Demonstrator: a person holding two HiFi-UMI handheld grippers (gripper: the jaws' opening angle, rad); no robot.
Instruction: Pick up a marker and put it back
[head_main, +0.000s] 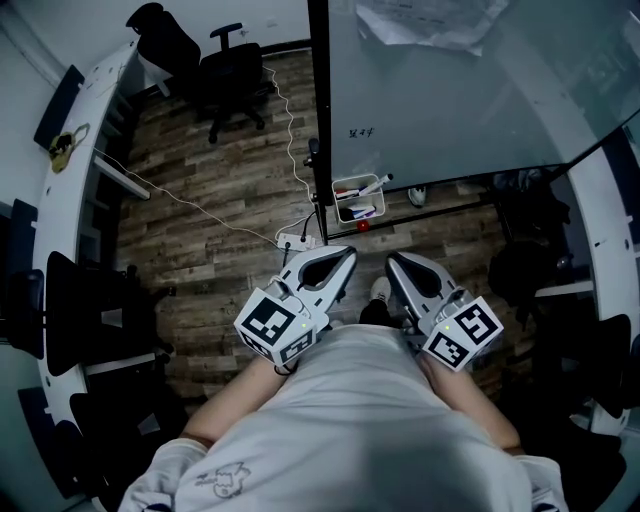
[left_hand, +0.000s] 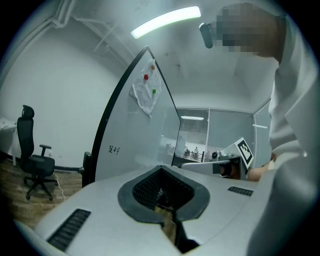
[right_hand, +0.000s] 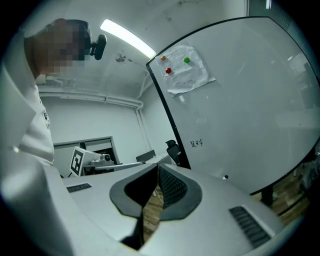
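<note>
In the lower middle of the head view, the left tongs and right tongs are held side by side close to the person's body, tips pointing up the frame. Each gripper view shows its tongs together with nothing between them: left, right. The markers lie in a small white tray at the foot of the whiteboard, just above centre and well apart from both tongs. A black office chair stands on the wooden floor at the upper left.
</note>
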